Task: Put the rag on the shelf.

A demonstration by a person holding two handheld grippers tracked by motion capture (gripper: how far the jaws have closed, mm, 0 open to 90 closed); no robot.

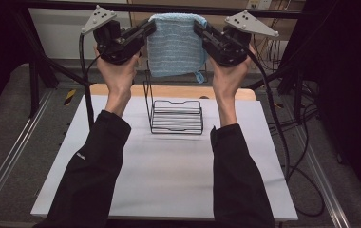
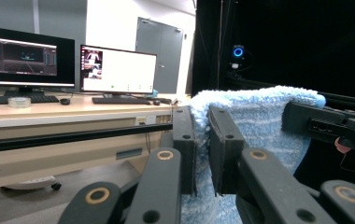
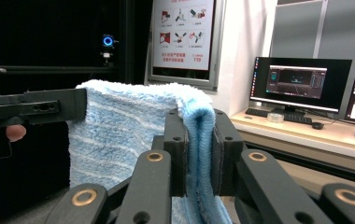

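A light blue towel (image 1: 176, 45) hangs folded and held up high over the far side of the table, above a black wire rack (image 1: 176, 116). My left gripper (image 1: 151, 27) is shut on the towel's upper left corner, my right gripper (image 1: 198, 26) on its upper right corner. In the left gripper view the towel (image 2: 259, 116) is pinched between the two black pads (image 2: 185, 140), with the other gripper clamped on it farther off. The right gripper view shows the folded towel edge (image 3: 199, 140) squeezed between my own pads (image 3: 174, 149).
The rack stands on a white table top (image 1: 169, 171) with a wooden strip at its far edge. Black frame bars (image 1: 36, 71) and cables (image 1: 283, 133) flank the table. Desks with monitors (image 2: 117, 70) stand beyond, along with a poster (image 3: 185, 32).
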